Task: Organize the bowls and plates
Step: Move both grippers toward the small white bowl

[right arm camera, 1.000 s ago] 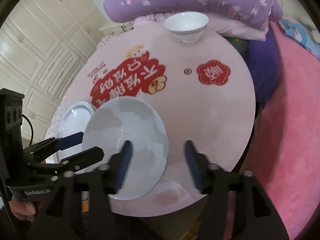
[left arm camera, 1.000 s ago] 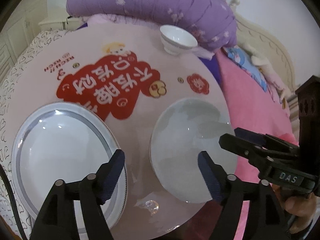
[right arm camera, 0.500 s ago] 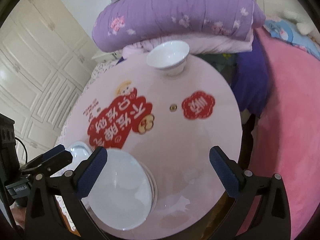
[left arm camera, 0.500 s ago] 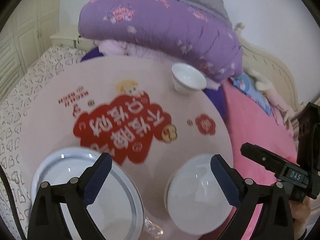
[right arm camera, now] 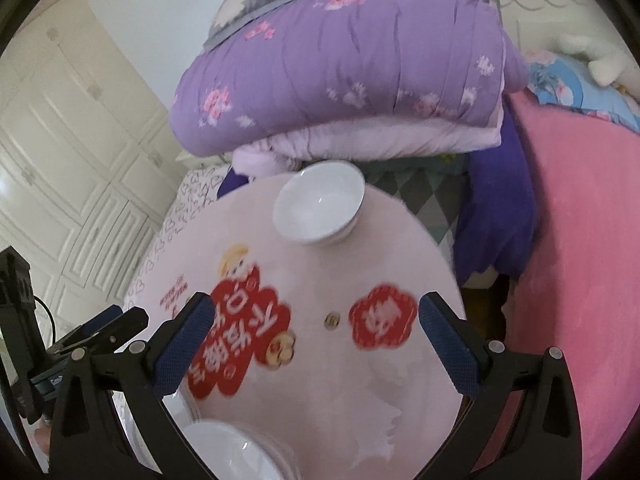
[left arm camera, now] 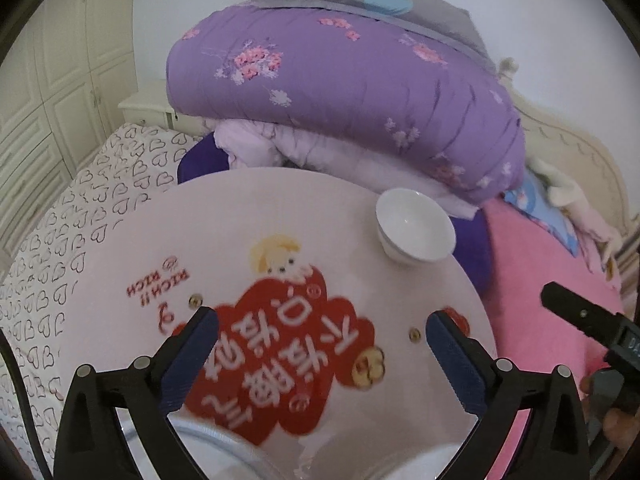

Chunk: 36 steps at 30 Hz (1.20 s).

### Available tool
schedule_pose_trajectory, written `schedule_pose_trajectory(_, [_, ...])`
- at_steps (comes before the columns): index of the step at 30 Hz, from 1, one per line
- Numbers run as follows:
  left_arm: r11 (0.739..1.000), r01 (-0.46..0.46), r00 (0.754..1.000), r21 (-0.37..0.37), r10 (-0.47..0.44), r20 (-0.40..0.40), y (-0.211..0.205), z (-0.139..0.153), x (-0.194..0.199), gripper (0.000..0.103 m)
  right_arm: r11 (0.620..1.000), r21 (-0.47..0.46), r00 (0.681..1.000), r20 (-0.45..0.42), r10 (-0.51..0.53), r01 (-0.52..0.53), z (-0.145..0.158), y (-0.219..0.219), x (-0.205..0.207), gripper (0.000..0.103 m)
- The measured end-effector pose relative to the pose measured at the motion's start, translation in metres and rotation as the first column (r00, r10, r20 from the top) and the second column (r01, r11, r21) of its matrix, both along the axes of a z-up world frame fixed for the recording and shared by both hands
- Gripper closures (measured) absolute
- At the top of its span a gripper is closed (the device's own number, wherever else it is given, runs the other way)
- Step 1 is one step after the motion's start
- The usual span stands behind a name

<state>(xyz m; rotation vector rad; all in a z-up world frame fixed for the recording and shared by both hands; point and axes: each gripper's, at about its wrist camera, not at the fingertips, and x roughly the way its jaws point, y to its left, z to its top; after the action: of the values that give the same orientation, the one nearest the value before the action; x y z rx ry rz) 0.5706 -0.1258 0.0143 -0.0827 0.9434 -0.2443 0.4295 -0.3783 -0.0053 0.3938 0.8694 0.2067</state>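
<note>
A small white bowl (left arm camera: 416, 232) stands at the far right edge of the round pink table (left arm camera: 200, 232); it also shows in the right wrist view (right arm camera: 318, 208). My left gripper (left arm camera: 322, 344) is open and empty, raised above the table's near part. My right gripper (right arm camera: 312, 332) is open and empty, likewise raised. A grey-rimmed plate (left arm camera: 224, 452) shows at the bottom edge between the left fingers. A white plate (right arm camera: 236, 456) lies at the near edge in the right wrist view; its rim (left arm camera: 432, 460) barely shows in the left wrist view.
Folded purple and lilac quilts (left arm camera: 352, 92) are piled behind the table. A pink blanket (right arm camera: 580, 260) covers the bed to the right. A heart-print sheet (left arm camera: 60, 248) lies to the left. White cupboards (right arm camera: 68, 152) stand at far left.
Both grippers opened wide, lifted and tilted up away from the plates. The white plate stays on the table. The plates slid to the bottom of both views.
</note>
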Motion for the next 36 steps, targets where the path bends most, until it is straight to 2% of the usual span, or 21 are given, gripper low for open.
schedule_pose_trajectory(6, [1.000, 0.005, 0.998, 0.008, -0.005, -0.065, -0.024, -0.024, 0.058, 0.001, 1.000, 0.010, 0.999, -0.030, -0.010, 0.010, -0.012, -0.013, 0.041, 0.000])
schedule_pose_trajectory(16, [0.999, 0.020, 0.979, -0.030, -0.026, -0.204, -0.058, -0.069, 0.154, 0.001, 0.999, 0.042, 0.994, -0.109, 0.014, -0.009, -0.044, -0.019, 0.106, 0.000])
schedule_pose_trajectory(21, [0.999, 0.028, 0.968, -0.027, -0.034, -0.249, -0.073, -0.092, 0.190, 0.001, 0.998, 0.054, 0.990, -0.140, 0.025, -0.018, -0.058, -0.017, 0.127, 0.000])
schedule_pose_trajectory(29, [0.999, 0.016, 0.962, -0.030, -0.024, -0.271, -0.089, -0.120, 0.223, 0.001, 0.999, 0.048, 0.986, -0.167, 0.020, -0.012, -0.071, -0.017, 0.144, 0.000])
schedule_pose_trajectory(32, [0.999, 0.017, 0.960, -0.042, -0.028, -0.277, -0.091, -0.126, 0.224, 0.004, 0.999, 0.038, 0.983, -0.184, 0.013, -0.006, -0.076, -0.016, 0.149, 0.005])
schedule_pose_trajectory(36, [0.998, 0.031, 0.951, -0.053, -0.046, -0.306, -0.099, -0.139, 0.229, 0.022, 0.999, 0.032, 0.979, -0.201, 0.019, -0.013, -0.082, -0.013, 0.153, 0.020])
